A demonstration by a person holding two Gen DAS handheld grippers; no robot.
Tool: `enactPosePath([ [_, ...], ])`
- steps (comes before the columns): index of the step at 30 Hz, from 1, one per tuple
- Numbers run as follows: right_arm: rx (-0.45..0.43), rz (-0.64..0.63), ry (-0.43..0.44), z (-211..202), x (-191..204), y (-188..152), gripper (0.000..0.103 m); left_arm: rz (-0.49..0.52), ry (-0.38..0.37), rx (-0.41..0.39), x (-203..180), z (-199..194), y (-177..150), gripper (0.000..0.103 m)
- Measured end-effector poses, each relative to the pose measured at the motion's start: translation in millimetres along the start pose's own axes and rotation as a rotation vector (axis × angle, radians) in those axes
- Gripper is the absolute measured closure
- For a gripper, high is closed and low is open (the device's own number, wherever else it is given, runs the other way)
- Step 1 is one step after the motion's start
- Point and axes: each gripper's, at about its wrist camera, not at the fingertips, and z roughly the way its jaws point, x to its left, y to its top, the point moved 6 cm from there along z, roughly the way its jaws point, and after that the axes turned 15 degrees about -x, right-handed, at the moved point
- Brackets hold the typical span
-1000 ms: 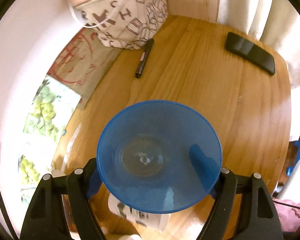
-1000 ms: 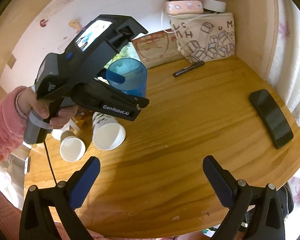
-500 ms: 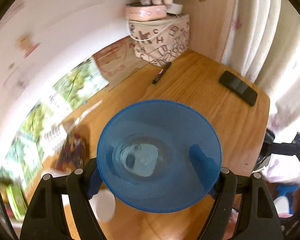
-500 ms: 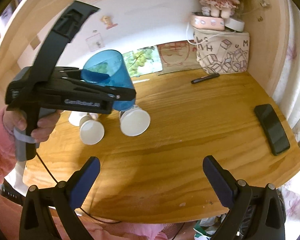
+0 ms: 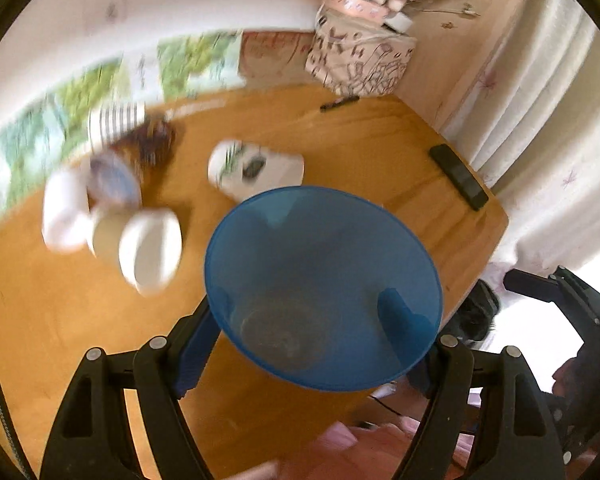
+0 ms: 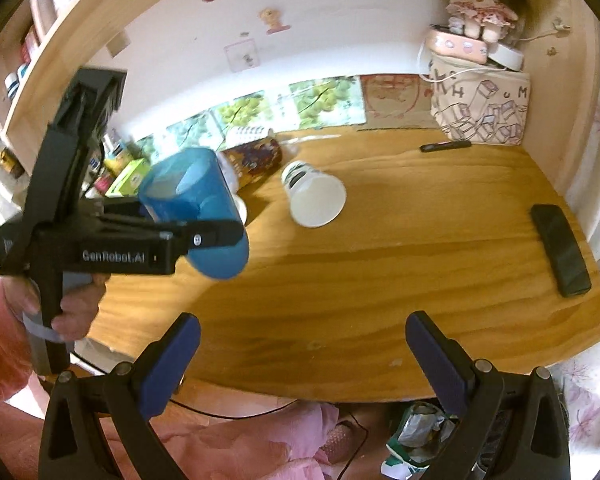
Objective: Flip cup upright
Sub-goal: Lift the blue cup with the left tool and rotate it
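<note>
Blue cup swung over, mouth tipping up

My left jaws (image 5: 324,344) clamp the blue plastic cup (image 5: 322,286), lifted off the tabletop (image 6: 380,264) at the frame's left in the right view; a second ago it faced straight down. My right jaws (image 6: 302,360) hang wide, empty. Setting down remains.
</note>
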Motion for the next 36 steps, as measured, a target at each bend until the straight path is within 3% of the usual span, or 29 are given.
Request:
enactPosePath([
  [9,0.043,-0.035,0.070,4.3,16.7,-10.7,0.000,-0.110,0.061,0.088,21.4,-2.3,-42.6,0.022],
  [20,0.107,-0.099,0.114,24.6,31.6,-15.3,0.000,-0.183,0.084,0.166,47.7,-3.2,-53.7,0.022],
  [36,0.185,-0.116,0.094,63.6,73.8,-14.0,0.000,-0.238,-0.005,0.216,102.4,-13.8,-41.9,0.019],
])
